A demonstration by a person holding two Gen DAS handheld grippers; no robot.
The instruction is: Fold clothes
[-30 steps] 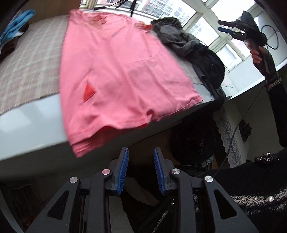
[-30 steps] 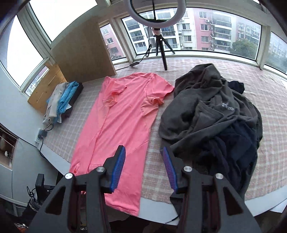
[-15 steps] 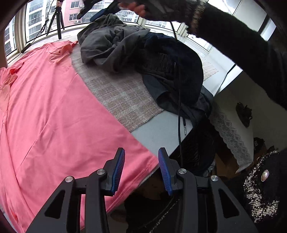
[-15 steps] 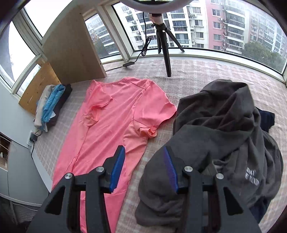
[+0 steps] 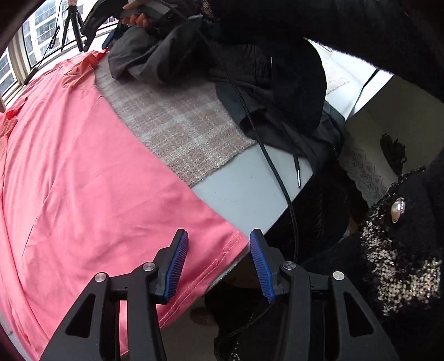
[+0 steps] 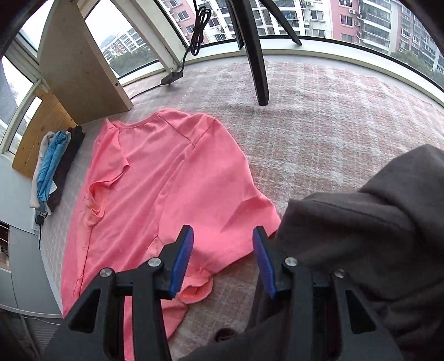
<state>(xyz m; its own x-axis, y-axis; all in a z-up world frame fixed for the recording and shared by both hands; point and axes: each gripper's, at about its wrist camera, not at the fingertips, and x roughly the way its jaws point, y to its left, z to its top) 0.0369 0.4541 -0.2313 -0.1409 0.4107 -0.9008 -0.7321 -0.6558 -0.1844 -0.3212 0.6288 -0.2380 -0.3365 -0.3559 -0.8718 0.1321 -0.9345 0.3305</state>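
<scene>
My left hand-held gripper (image 5: pixel 219 259) is spread wide and grips nothing; its blue-padded fingers (image 5: pixel 177 266) bracket the near hem corner of the pink T-shirt (image 5: pixel 83 172) where that corner overhangs the edge of the grey surface (image 5: pixel 244 191). My right hand-held gripper (image 6: pixel 222 261) is likewise wide apart and empty, poised over the shirt's right short sleeve (image 6: pixel 227 222), with its right finger just beside the edge of the dark grey hoodie (image 6: pixel 374 227). The T-shirt lies flat and lengthwise on the checked cloth (image 6: pixel 319 116) that covers the surface, collar toward the windows; its left sleeve (image 6: pixel 102 191) is rumpled. In the left wrist view, the hoodie is heaped with darker garments (image 5: pixel 277 83) to the right of the shirt, and a black drawcord (image 5: pixel 297 169) hangs over the bare edge. Farther left, a stack of folded clothes (image 6: pixel 52 169), white, blue and dark, sits beside a wooden board (image 6: pixel 75 64). Beyond the collar, a black tripod leg (image 6: pixel 255 55) stands on the cloth before the windows (image 6: pixel 360 25).
</scene>
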